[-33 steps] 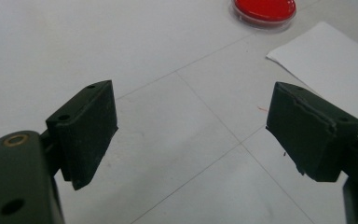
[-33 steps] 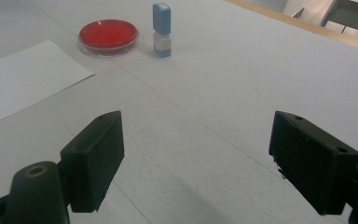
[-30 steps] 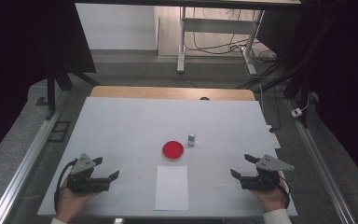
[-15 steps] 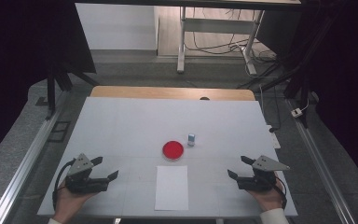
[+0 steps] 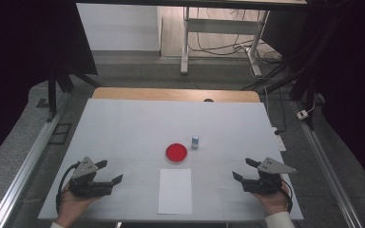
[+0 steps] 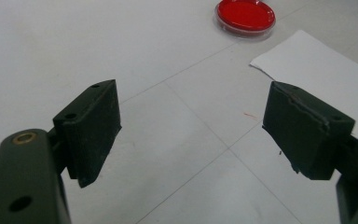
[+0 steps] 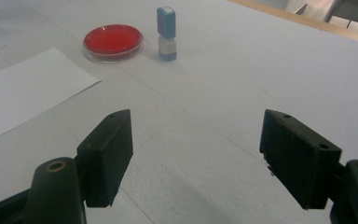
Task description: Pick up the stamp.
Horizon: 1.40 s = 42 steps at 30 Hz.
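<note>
Red dish (image 5: 176, 152), stamp (image 5: 195, 141) and paper sheet (image 5: 175, 190) between two empty grippers.
Left gripper (image 5: 108, 172) and right gripper (image 5: 243, 169) rest spread wide; the dish lies ahead of both, the stamp upright just beside it, ahead-left of the right gripper's jaws.

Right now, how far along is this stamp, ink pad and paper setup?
Nothing looks done yet: the sheet of paper is blank, and the stamp stands upright beside the red ink pad, apart from it. Nothing is in hand: the left gripper and right gripper rest near the table's front edge, jaws open and empty. Picking up, inking and stamping likely all remain.
</note>
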Motion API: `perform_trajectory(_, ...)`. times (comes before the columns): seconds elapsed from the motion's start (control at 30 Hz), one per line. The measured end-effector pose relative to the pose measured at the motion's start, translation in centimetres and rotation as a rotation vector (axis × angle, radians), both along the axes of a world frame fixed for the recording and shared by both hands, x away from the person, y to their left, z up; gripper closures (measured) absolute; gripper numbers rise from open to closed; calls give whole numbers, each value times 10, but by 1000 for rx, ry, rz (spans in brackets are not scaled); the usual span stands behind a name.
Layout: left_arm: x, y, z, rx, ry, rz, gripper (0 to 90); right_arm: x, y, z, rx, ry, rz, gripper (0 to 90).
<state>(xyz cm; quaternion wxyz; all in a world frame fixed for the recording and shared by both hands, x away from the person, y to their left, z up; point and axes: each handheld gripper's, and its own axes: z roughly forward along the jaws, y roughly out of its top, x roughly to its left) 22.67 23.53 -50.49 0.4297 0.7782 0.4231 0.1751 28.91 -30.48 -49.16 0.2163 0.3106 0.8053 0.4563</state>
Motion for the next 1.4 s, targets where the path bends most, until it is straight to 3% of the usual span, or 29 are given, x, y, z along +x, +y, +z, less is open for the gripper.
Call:
perform_trajectory(0.83,1,0,-3,-11,6,-10,187,26,23,23,-4,10,32,276)
perform_trajectory(1.4,1,2,-4,-19,15,-5,187,50,48,21,-31,41,72,285)
